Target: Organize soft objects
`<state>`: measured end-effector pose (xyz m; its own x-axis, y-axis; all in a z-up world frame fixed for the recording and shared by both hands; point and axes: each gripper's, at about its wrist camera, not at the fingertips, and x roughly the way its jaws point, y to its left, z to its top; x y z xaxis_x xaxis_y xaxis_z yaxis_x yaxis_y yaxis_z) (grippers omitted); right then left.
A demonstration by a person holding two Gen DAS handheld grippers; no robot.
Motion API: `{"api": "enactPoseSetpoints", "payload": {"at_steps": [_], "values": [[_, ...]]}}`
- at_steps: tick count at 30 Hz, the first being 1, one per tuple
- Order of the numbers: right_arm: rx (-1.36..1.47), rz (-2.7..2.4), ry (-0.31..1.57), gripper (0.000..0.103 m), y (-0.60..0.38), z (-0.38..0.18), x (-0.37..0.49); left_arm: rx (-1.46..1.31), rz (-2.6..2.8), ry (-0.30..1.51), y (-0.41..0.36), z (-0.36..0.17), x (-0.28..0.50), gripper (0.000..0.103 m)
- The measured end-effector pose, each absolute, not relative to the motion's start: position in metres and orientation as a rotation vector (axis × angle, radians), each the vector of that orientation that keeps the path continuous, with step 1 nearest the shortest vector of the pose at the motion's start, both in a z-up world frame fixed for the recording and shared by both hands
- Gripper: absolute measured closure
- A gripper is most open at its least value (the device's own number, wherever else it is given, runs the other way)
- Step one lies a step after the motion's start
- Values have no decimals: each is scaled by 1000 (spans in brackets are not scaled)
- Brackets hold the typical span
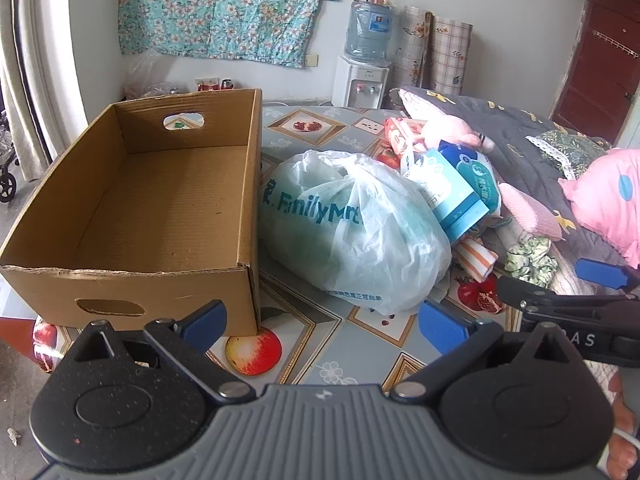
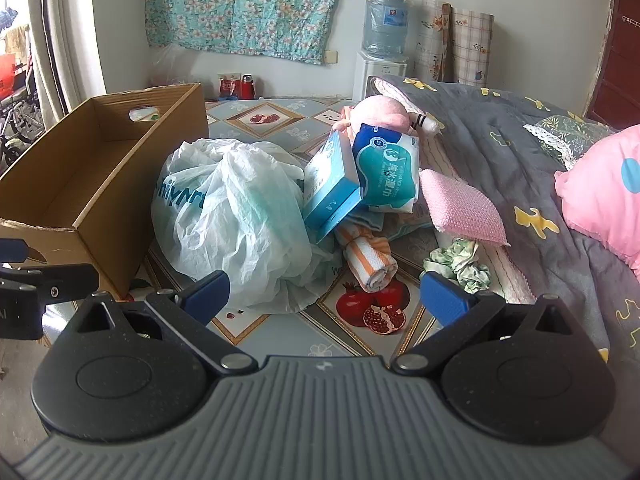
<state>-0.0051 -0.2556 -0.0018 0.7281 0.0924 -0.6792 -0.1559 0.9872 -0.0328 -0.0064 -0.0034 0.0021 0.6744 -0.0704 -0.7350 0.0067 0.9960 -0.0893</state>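
An empty cardboard box (image 1: 160,200) stands at the left of the table; it also shows in the right wrist view (image 2: 100,168). Beside it lies a full white plastic bag (image 1: 352,232) (image 2: 232,224). Behind the bag are a blue tissue box (image 2: 332,184), a wet-wipe pack (image 2: 388,172), a pink plush toy (image 2: 380,110), a rolled striped towel (image 2: 368,260), a pink sponge pad (image 2: 460,208) and a green scrunchie (image 2: 460,264). My left gripper (image 1: 322,322) is open and empty in front of the box and bag. My right gripper (image 2: 324,296) is open and empty in front of the bag and towel.
A grey quilt (image 2: 520,152) and a pink pillow (image 2: 600,192) cover the right side. A water dispenser (image 1: 362,80) and rolls of patterned sheet (image 1: 436,52) stand at the back wall. The table has a fruit-print cloth (image 1: 320,360).
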Motion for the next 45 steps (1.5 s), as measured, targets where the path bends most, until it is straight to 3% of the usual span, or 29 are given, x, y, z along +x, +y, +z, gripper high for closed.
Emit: {"api": "enactPoseSetpoints", "payload": {"at_steps": [45], "values": [[-95, 140, 745, 1, -256, 0, -7, -73, -61, 827, -9, 2, -7, 0]]}}
